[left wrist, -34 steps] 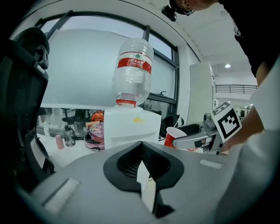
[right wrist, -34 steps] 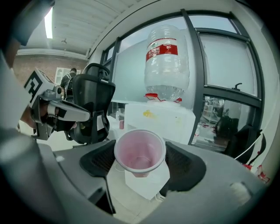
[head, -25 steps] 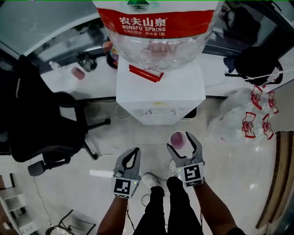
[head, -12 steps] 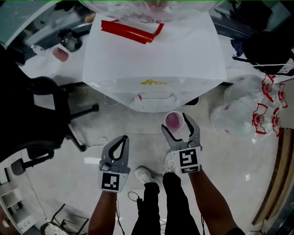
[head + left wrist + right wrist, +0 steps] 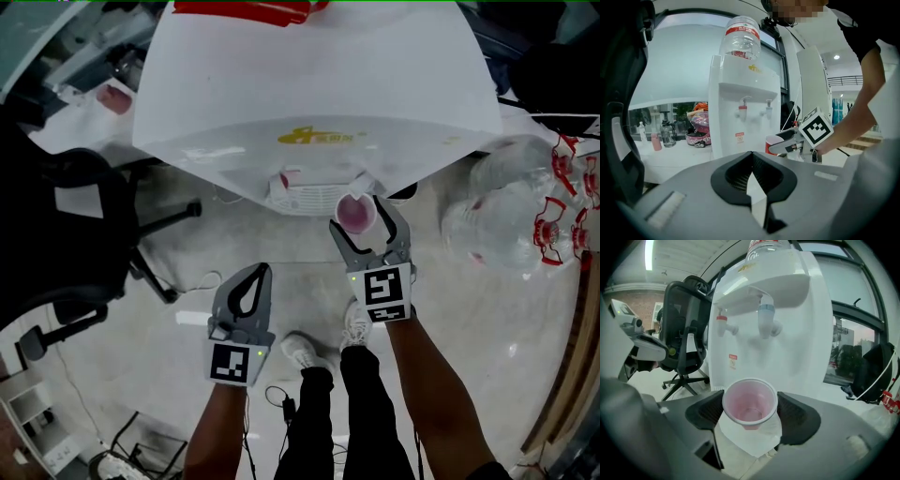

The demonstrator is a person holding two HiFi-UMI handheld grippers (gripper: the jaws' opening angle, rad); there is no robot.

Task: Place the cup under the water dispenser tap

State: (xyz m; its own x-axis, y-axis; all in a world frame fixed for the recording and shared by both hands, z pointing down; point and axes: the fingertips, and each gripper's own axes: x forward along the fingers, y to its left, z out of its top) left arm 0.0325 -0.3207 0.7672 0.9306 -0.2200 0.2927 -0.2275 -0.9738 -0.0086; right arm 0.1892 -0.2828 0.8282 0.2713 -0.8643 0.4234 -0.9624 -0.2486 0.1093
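Note:
A small pink-lined cup (image 5: pixel 355 212) is upright with my right gripper (image 5: pixel 361 218) shut on it, close in front of the white water dispenser (image 5: pixel 319 94). In the right gripper view the cup (image 5: pixel 749 403) sits between both pads, below and short of the red tap (image 5: pixel 723 322) and the blue tap (image 5: pixel 765 318). My left gripper (image 5: pixel 250 284) hangs lower left, shut and empty. From the left gripper view I see the dispenser (image 5: pixel 743 117), the cup (image 5: pixel 772 143) and the right gripper (image 5: pixel 786 140) off to the right.
A black office chair (image 5: pixel 56 234) stands left of the dispenser. Several clear jugs with red handles (image 5: pixel 525 216) lie on the floor at right. A desk with small items (image 5: pixel 103 94) runs behind. The person's legs and shoes (image 5: pixel 305 352) are below the grippers.
Both grippers have sunk and come nearer the dispenser. The cup, still held, went from open floor to right at the dispenser's front under the tap ledge.

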